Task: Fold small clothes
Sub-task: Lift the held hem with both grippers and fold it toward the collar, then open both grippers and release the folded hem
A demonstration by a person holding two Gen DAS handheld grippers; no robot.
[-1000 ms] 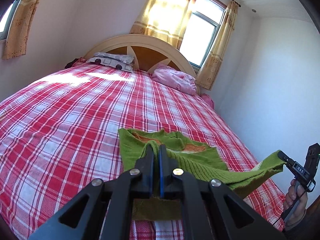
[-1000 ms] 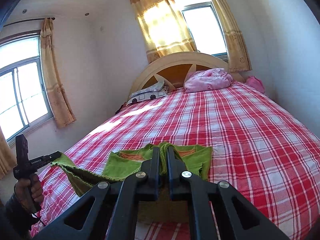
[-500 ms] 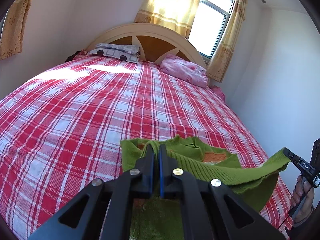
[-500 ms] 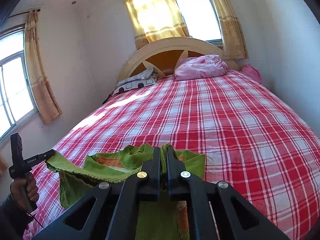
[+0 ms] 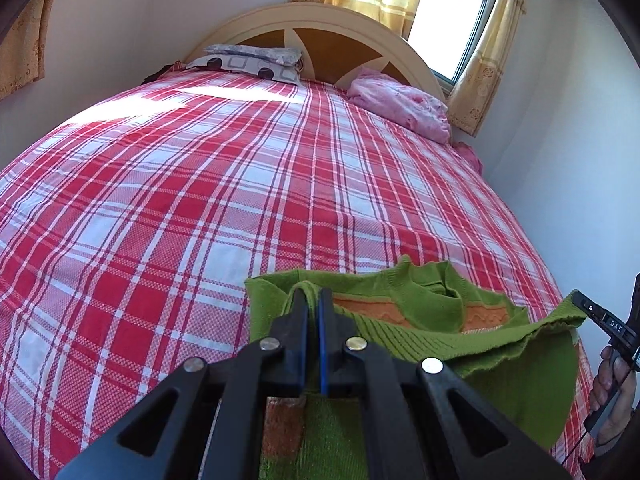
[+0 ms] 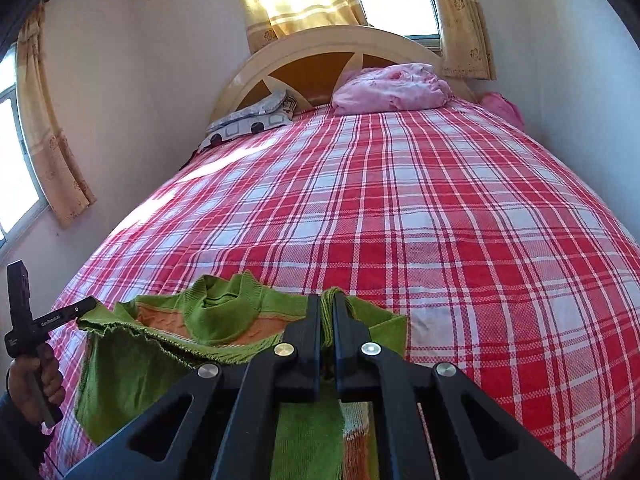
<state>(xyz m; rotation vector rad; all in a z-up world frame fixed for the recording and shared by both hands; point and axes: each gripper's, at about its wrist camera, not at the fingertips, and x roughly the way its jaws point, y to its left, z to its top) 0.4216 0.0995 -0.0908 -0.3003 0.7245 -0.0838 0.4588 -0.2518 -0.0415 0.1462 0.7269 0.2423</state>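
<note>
A: Start at the fingers. Left gripper: jaws pressed together on a fold of the green sweater's hem, knit bunched between the blue pads. Right gripper: same, pinching the hem at the other corner. Hem edge strung taut between the two.

B: Change over the last second?

A: Both grippers have come down and forward over the bed. A second ago the lifted hem sat short of the collar; now it is drawn up near the collar, orange band partly covered. The plaid bedsheet fills more of each view, so the hands are lower.

B: Reading for the task?

A: Judgement: bottom-to-top fold in progress, hem carried toward the neckline. Body of the sweater lies on the sheet near the foot of the bed; the lifted half is not yet laid flat. Next would be lowering the hem and letting go.

B: Any writing?

A: On the right gripper's finger, in the left view, white letters "DAS". On the left gripper's finger, in the right view, a small white word, too blurred to read reliably. None legible on the sweater.
</note>
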